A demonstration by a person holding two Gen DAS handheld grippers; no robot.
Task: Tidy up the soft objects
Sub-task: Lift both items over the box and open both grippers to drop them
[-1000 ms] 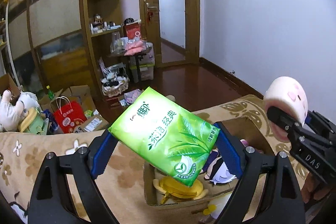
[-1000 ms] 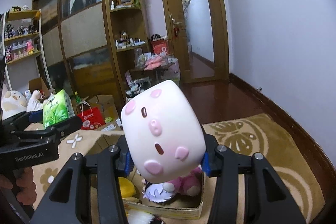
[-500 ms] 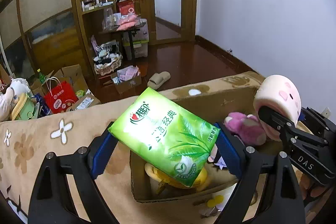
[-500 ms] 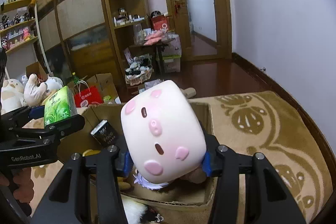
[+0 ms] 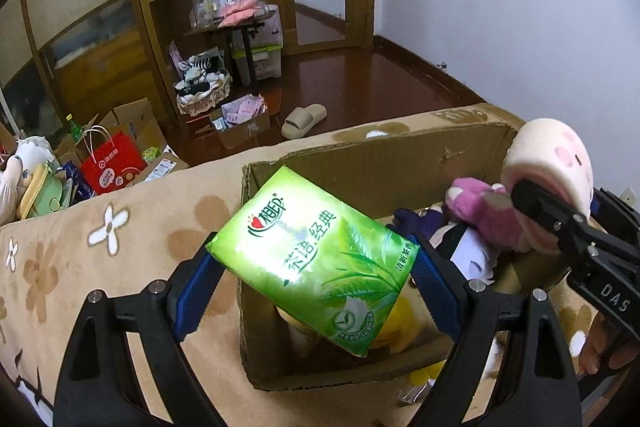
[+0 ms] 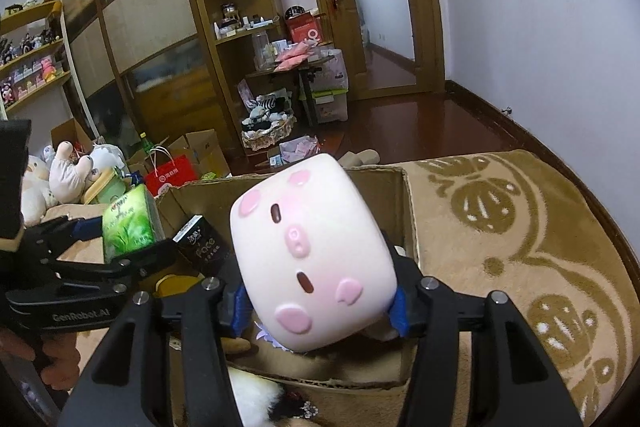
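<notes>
My left gripper [image 5: 314, 281] pinches the green tissue pack [image 5: 316, 259] between its blue pads, above the cardboard box [image 5: 360, 163]; my right gripper [image 6: 320, 301] clamps the pink pig cushion [image 6: 312, 263] (tilted) over that box.

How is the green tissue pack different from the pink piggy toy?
The green tissue pack is flat, shiny and printed with leaves and writing; the pink piggy toy is chunky, rounded and pale with a pig face. The left gripper holds the pack, the right gripper the toy. Both are squeezed between blue pads above the cardboard box.
</notes>
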